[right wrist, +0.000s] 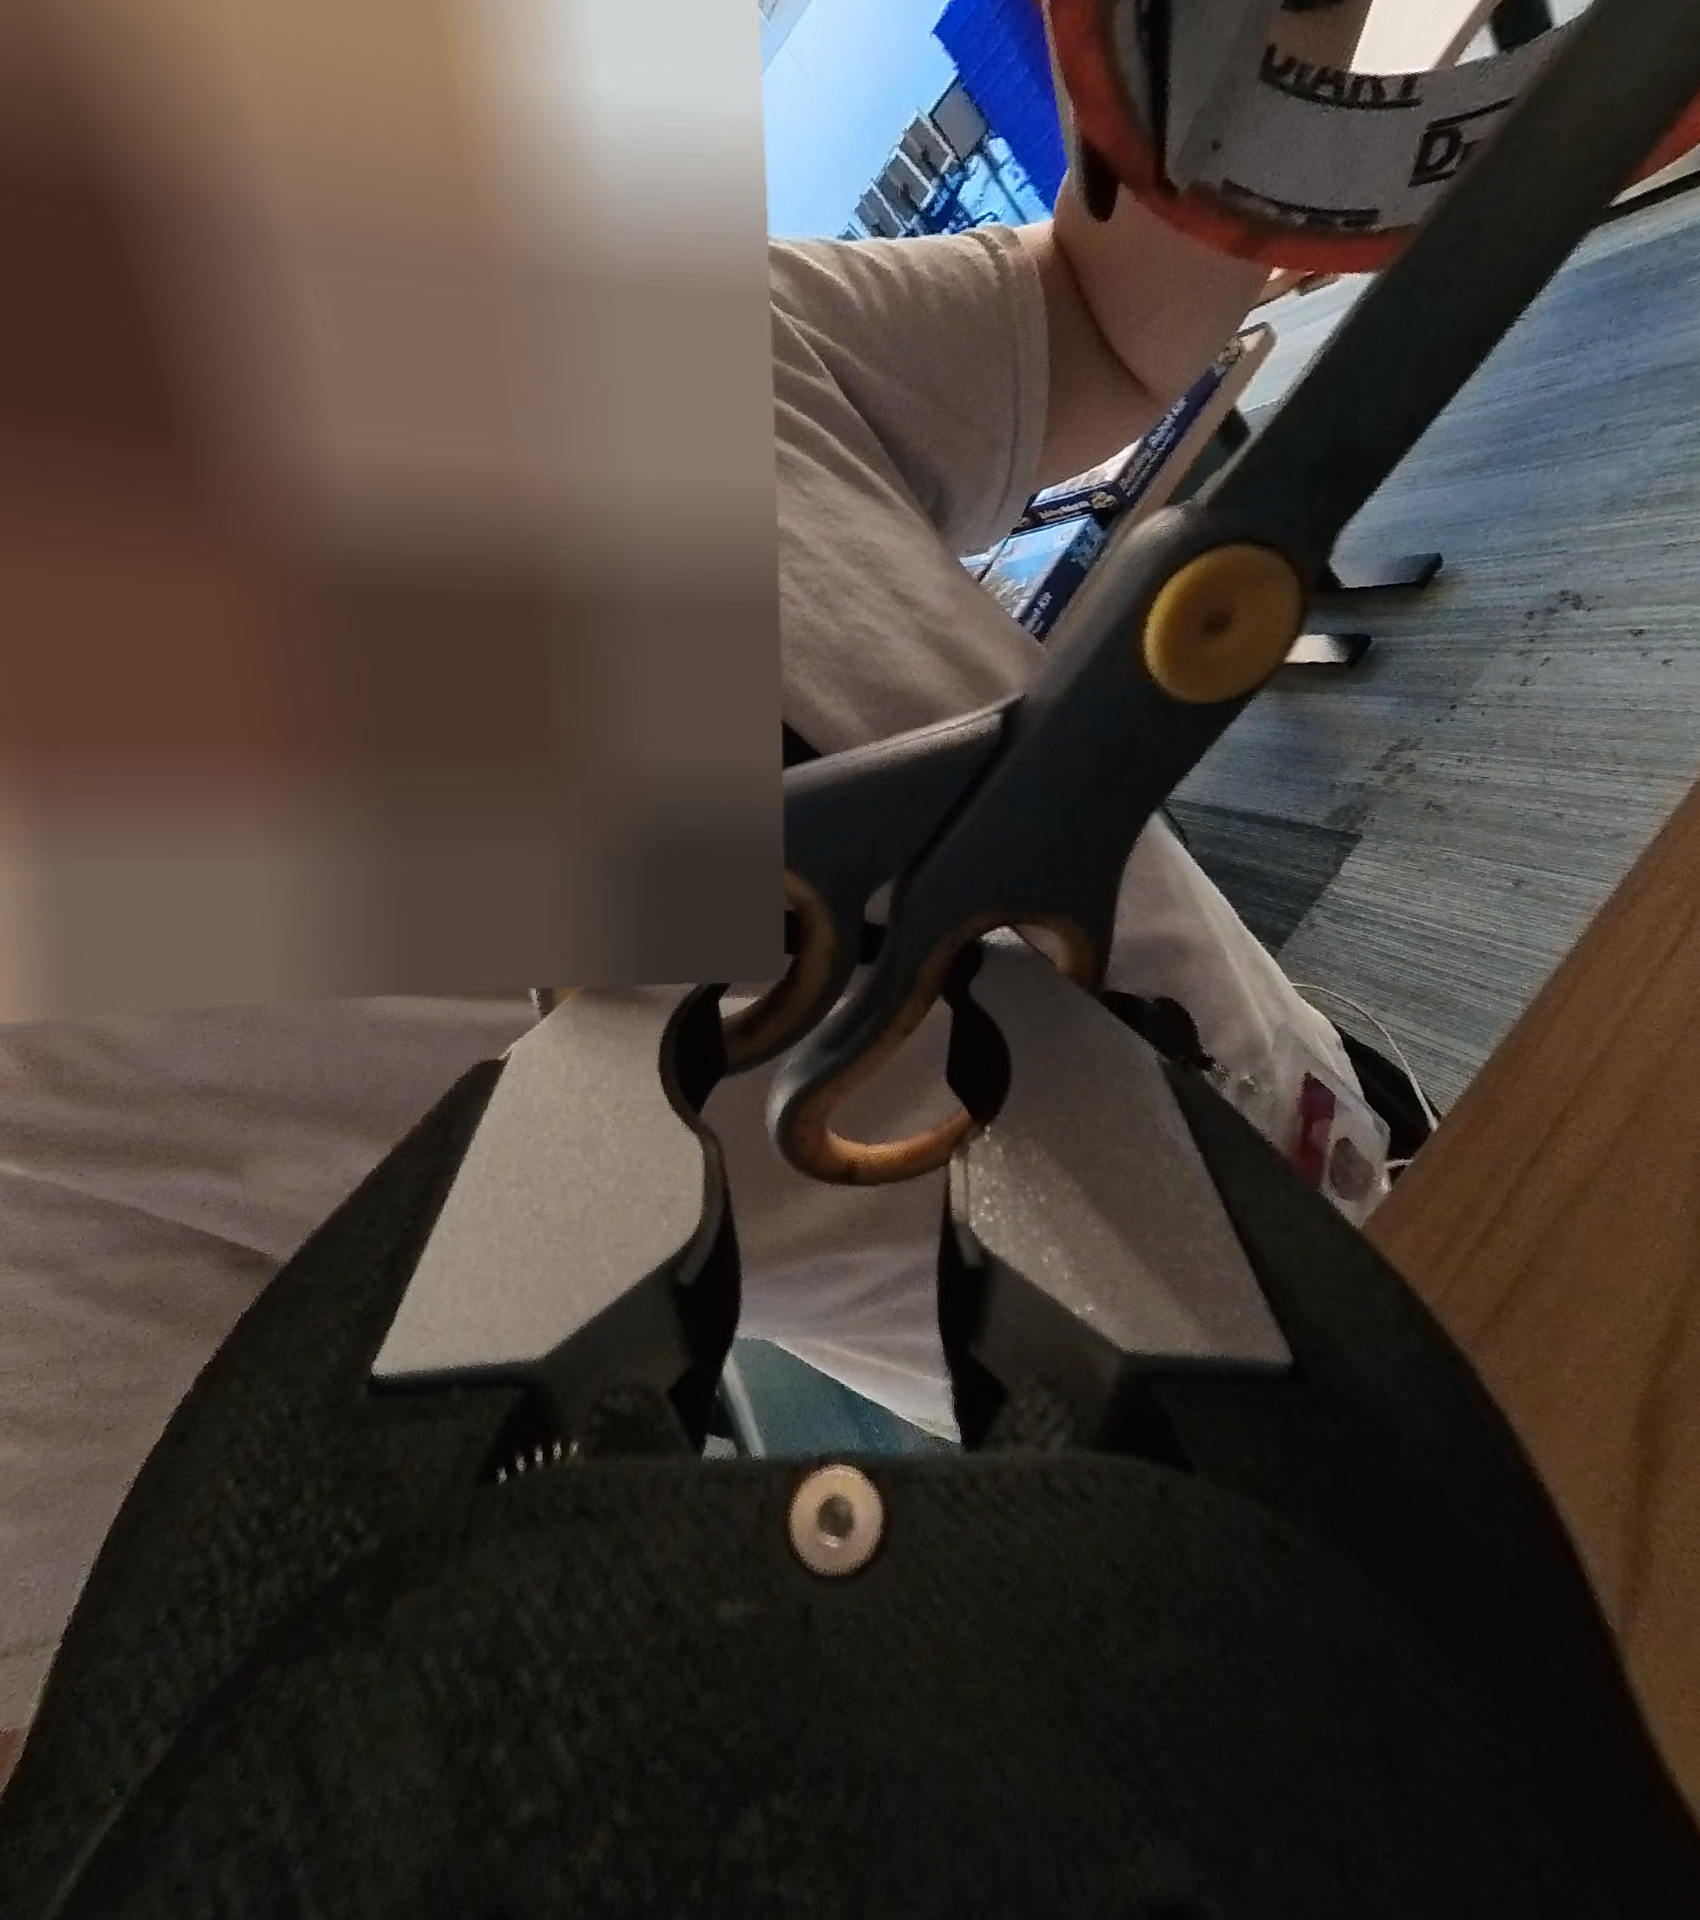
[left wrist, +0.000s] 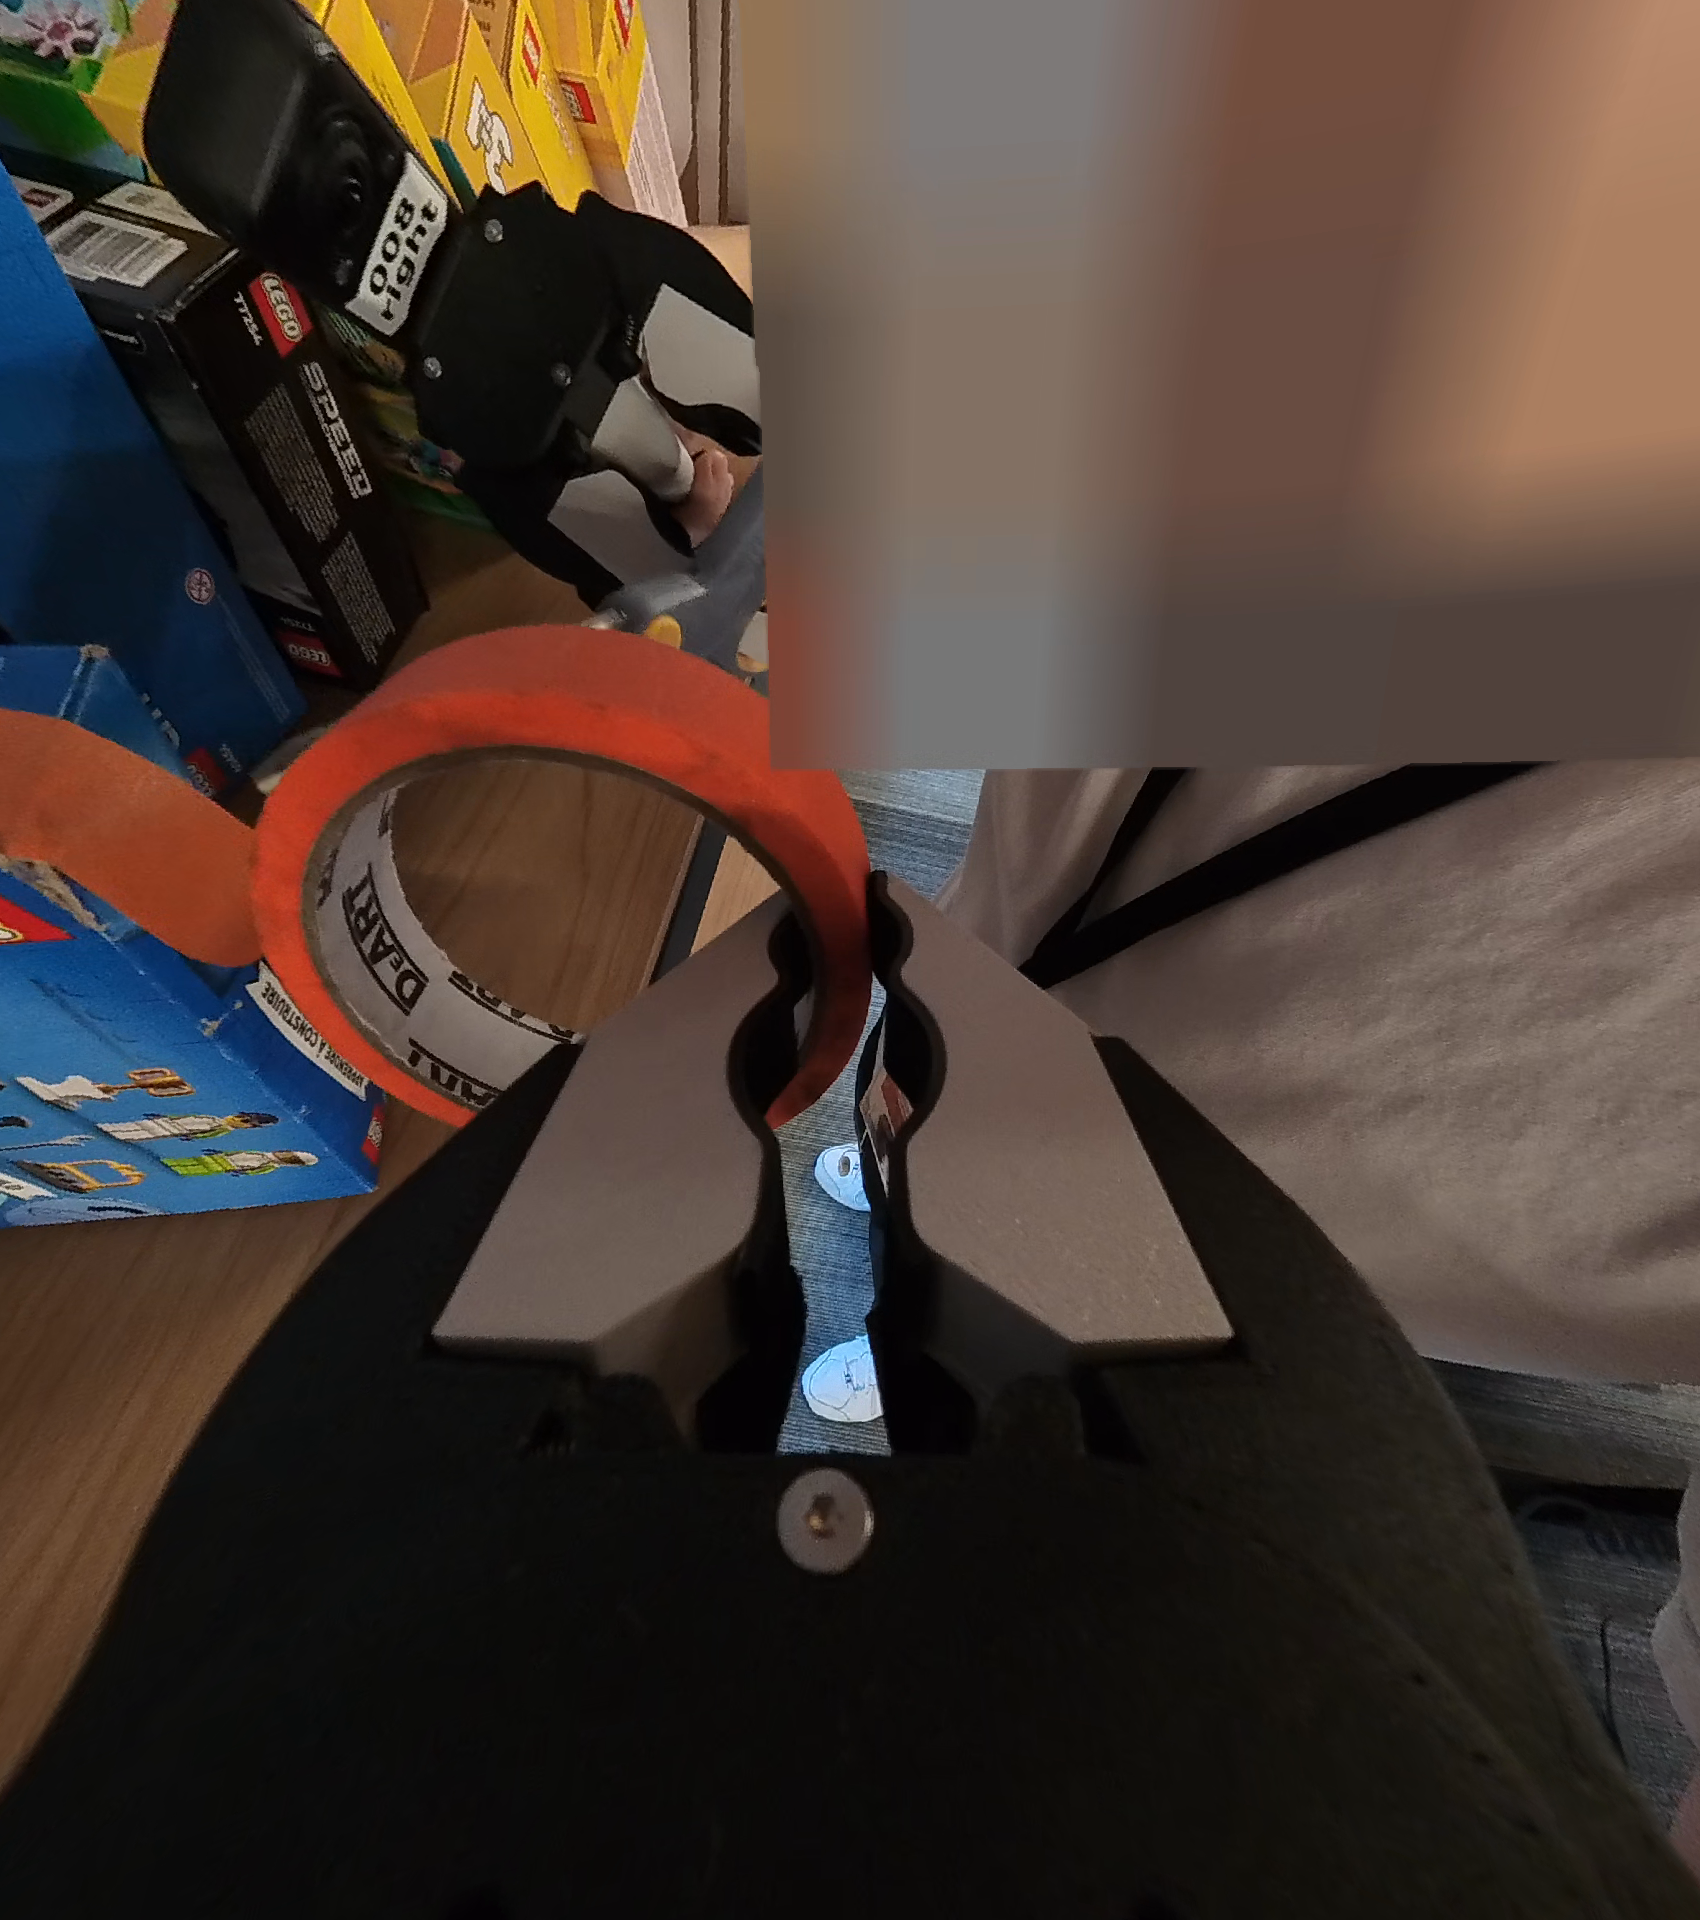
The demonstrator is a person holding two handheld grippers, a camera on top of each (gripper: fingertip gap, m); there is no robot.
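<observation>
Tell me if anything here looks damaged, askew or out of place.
The blue toy box has a torn, ragged top edge where a strip of orange tape runs off the tape roll onto it. The left gripper pinches the roll's wall. The right gripper holds scissors by one handle loop, tilted.

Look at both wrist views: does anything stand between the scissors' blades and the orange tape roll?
Nothing visible does. The right claw holds the scissors by the handle loops; the blades run straight up to the orange tape roll, gripped by the left claw. Whether they touch cannot be told.
</observation>
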